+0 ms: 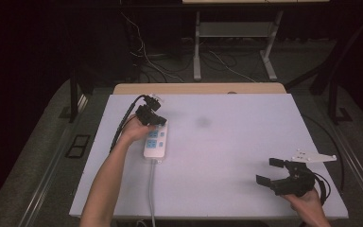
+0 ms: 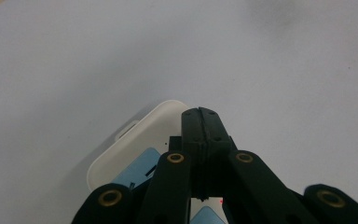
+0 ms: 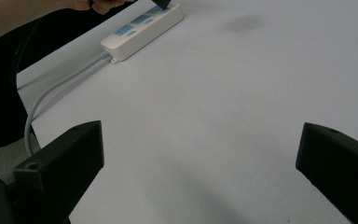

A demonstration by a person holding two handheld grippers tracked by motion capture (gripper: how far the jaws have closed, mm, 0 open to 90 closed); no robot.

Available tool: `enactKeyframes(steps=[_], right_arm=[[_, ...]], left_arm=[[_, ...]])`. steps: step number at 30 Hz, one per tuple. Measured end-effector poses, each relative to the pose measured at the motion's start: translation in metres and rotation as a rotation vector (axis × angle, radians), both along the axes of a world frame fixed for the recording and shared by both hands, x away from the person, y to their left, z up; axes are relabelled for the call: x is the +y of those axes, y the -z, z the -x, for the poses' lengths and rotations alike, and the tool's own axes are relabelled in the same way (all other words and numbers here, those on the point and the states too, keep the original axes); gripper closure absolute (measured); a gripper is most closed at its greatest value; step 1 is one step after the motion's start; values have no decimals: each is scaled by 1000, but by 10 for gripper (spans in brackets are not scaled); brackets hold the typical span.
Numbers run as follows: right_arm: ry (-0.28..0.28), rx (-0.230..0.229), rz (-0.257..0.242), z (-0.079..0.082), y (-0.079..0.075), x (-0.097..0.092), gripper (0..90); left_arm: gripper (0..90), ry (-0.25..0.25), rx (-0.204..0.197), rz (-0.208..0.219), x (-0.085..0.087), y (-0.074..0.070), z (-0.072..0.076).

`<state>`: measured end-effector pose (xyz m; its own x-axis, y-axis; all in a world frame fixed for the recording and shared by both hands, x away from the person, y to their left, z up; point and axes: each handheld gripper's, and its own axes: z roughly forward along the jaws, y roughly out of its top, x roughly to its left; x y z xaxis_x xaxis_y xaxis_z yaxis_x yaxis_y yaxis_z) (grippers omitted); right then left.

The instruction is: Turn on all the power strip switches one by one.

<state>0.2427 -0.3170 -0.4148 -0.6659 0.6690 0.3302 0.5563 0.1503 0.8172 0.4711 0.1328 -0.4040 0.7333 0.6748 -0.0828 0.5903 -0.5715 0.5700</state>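
Overhead first: my left tongs sit over the far end of the white power strip, which lies on the left part of the pale table with its long side running away from me and its grey cord trailing back toward my edge. My left hand wraps the tool just beside the strip, and a black cable loops off to the left. My right tongs are well apart from all that, near the right front corner, held in my right hand with their tips pointing left and standing wide apart, nothing between them. Left tongs' own camera next: the two black tips are pressed flat together with nothing caught between them, pointing down at the rounded end of the strip, whose blue socket faces peek out under the arms; whether the tips touch the plastic I cannot tell. Right tongs' own camera last: both tips rise from the bottom corners, far apart over bare table, and the strip lies far off at the upper left with its cord curling toward the table edge.
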Motion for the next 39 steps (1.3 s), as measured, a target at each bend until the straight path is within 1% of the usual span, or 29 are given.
enactKeyframes(steps=[2, 4, 8, 10, 12, 14, 15, 17, 19, 20, 22, 25, 28, 32, 35, 36, 39], right_arm=[[-3, -1, 2, 0, 0, 0, 7], [-2, -1, -1, 1, 0, 0, 7], [-3, -2, -1, 1, 0, 0, 7], [-6, -3, 2, 1, -1, 0, 7], [-6, -5, 0, 1, -1, 0, 7], [-3, -8, 0, 1, -1, -1, 7], [-2, -7, 0, 1, -1, -1, 7], [-1, -6, -2, 1, -1, -3, 7], [-2, -7, -2, 1, -1, -3, 7], [-3, -6, -2, 1, -1, -3, 7], [-4, -4, 0, 1, -1, -2, 6], [-5, -8, 1, 2, -1, -2, 7], [-5, -6, 2, 2, -1, -2, 6], [-2, -7, 0, 1, -1, -2, 7], [-2, -5, 0, 2, -1, -2, 6], [-1, -5, 1, 2, -1, -2, 7], [-1, -8, -1, 2, -1, -2, 7]], left_arm=[[896, -12, 2, 12, 1, 1, 0], [897, -14, 7, 21, 3, 2, -1], [897, -14, 9, 20, 3, 2, -1], [898, -17, 11, 28, 3, 3, -1], [898, -24, 23, 36, 4, 4, -2], [898, -36, 39, 54, 6, 4, -3], [899, -33, 41, 54, 6, 4, -3], [899, -31, 30, 48, 5, 5, -2], [899, -27, 19, 30, 3, 4, -1], [899, -29, 20, 26, 2, 4, -1], [900, -37, 32, 36, 3, 5, -2], [900, -46, 37, 49, 4, 5, -2], [899, -43, 27, 44, 4, 5, -1], [899, -50, 26, 48, 4, 6, 0], [898, -59, 35, 50, 5, 5, -1], [898, -68, 42, 58, 5, 5, -1], [898, -75, 31, 50, 3, 5, 0]])
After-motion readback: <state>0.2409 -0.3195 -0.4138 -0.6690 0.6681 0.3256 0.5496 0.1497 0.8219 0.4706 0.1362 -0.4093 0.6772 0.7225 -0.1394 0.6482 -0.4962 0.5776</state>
